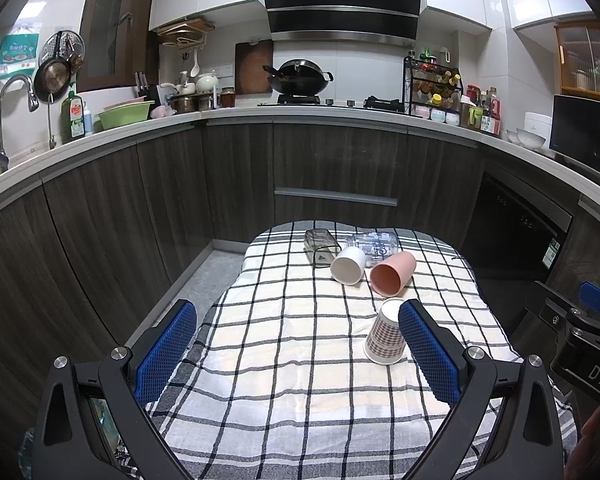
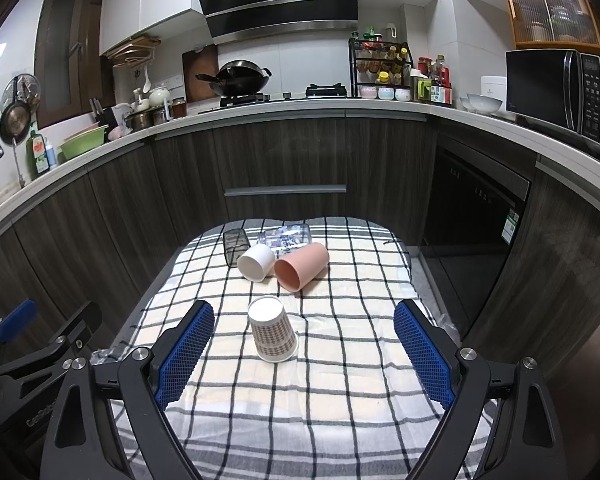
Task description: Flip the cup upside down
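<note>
Both claws hover low over the near end of the tabletop (image 2: 340,420), which is covered by a black-and-white checked cloth (image 1: 284,360). The right claw (image 2: 304,354) is spread wide and holds nothing, its blue ribbed pads (image 2: 186,354) well apart. Between those pads and a little ahead, nearer the left pad, the paper cup (image 2: 273,330) with a brown houndstooth pattern stands mouth-down on the cloth, its white base facing up. It touches neither pad.

The left claw (image 1: 298,354) is likewise spread and empty. From its own camera the same paper cup (image 1: 386,334) sits just beside the inner face of its right pad (image 1: 430,354) and is partly hidden by it; whether they touch cannot be told. The right claw's black frame shows at the far right of that view, and the left claw's frame at the lower left of the right wrist view.

Farther ahead of both claws, toward the far end of the tabletop, a pink cup (image 2: 300,266) lies on its side with its mouth toward the cameras. Just to its left a white cup (image 2: 256,263) lies the same way, close against it. Behind these two, a dark tinted glass (image 2: 235,245) and a clear glass with printed lettering (image 2: 286,236) also lie on their sides.

Beyond the tabletop stand dark wood cabinets (image 2: 284,156).
</note>
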{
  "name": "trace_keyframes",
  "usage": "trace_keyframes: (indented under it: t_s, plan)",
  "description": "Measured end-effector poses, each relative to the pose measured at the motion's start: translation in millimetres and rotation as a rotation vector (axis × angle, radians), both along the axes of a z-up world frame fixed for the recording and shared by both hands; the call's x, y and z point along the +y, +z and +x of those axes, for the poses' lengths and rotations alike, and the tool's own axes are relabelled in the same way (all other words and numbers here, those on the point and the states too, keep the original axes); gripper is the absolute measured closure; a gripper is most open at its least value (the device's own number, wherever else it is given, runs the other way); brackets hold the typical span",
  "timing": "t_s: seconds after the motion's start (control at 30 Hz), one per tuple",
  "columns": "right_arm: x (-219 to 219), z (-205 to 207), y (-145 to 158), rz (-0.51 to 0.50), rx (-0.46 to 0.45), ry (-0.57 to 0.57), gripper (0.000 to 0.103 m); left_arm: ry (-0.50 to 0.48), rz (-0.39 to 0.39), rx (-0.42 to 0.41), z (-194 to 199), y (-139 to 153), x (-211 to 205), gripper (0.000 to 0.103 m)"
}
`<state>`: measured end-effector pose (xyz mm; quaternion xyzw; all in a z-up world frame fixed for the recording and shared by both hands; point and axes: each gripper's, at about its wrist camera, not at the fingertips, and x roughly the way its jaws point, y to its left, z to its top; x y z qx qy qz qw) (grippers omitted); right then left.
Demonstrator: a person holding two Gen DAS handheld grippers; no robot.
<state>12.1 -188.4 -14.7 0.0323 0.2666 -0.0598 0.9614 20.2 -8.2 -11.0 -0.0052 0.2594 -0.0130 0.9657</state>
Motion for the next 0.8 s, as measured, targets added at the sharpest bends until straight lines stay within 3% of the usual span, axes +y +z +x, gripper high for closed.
trace_keyframes:
  t_s: [0.8]
  plan:
    - [-0.4,1.1,-0.2,0.002,0.003,-0.002,0.012,-0.006,-0.002,0.005,0.0,-3.0,-3.1,0.000]
